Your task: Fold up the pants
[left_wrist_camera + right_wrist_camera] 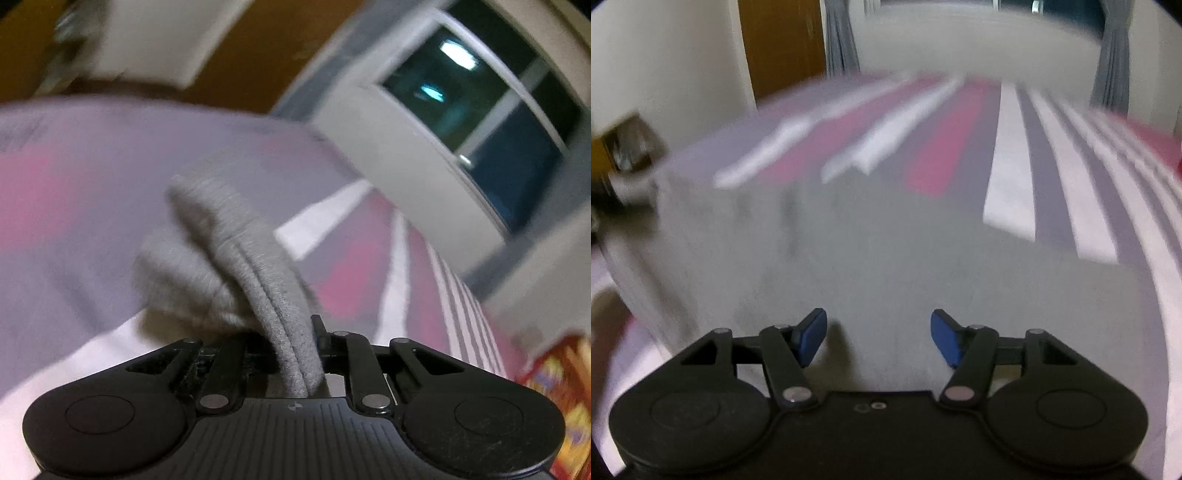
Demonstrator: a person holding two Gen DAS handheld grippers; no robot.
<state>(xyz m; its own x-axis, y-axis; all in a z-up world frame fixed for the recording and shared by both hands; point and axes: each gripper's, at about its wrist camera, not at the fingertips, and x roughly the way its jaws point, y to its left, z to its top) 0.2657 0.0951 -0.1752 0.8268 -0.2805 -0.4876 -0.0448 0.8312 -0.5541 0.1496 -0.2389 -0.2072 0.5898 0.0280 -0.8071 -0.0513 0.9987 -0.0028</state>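
Left wrist view first: we see the left gripper [295, 354] clamped tight on a thick grey ribbed hem of the pants [236, 258], which looks like a cuff or waistband — we cannot tell which. The fabric rises out of the closed jaws as a folded ridge with two stitched seams, lifted off the bedsheet [74, 192], a pale lilac cloth with pink and white stripes. Behind it stands a white-framed window [480, 110] with dark glass, and a brown door or panel [258, 44] shows at the top. A red-and-yellow patterned object [561, 398] sits at the right edge, too blurred to name.

From the right wrist view, we see the right gripper [879, 338] held open above the pants [820, 258], its blue pads [812, 338] well apart with nothing pinched between them. The grey cloth lies spread flat across the striped bedsheet [1012, 166], filling the space ahead of the fingers. Grey curtains [1112, 55] hang at the far wall — the whole picture is smeared.
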